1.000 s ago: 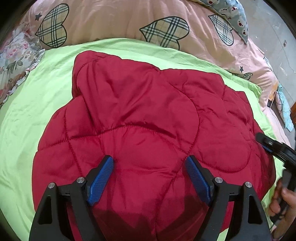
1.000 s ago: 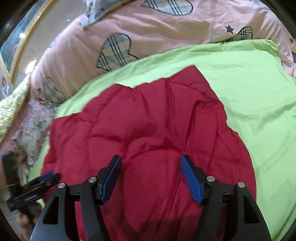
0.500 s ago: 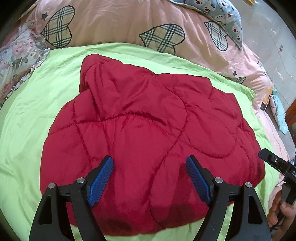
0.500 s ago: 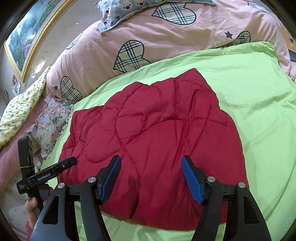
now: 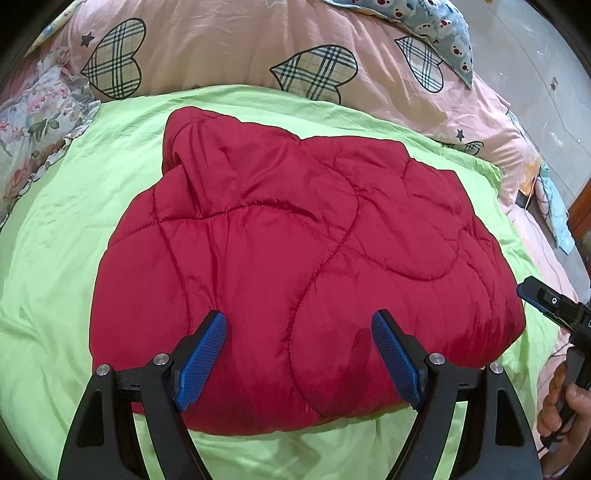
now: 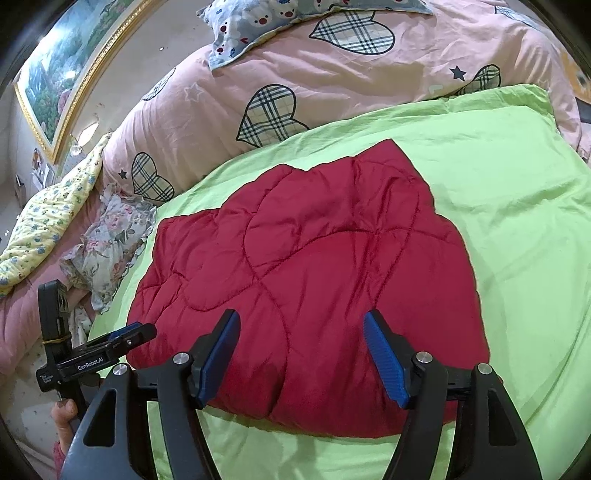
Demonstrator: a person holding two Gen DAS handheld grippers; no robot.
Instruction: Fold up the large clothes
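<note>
A red quilted jacket point(image 5: 295, 240) lies folded into a thick bundle on a lime-green sheet point(image 5: 66, 258). My left gripper point(image 5: 299, 317) hovers open above the jacket's near edge, with nothing between its blue pads. The right wrist view shows the same jacket point(image 6: 314, 266) on the green sheet point(image 6: 517, 240), and my right gripper point(image 6: 302, 315) is open over its near edge, also holding nothing. Each gripper appears in the other's view: the right gripper point(image 5: 546, 302) at the right edge, held by a hand, and the left gripper point(image 6: 110, 343) at the lower left.
A pink duvet with plaid hearts point(image 5: 221, 48) is bunched behind the green sheet. A floral pillow point(image 5: 29, 122) lies at the left and a blue bear-print pillow point(image 6: 277, 22) at the back. A gold-framed picture point(image 6: 66, 74) hangs on the wall. Bare floor point(image 5: 535, 74) shows far right.
Both grippers have drawn back and risen from the jacket. Its near edge and a strip of green sheet in front now show. The jaws stay open and the jacket lies still.
</note>
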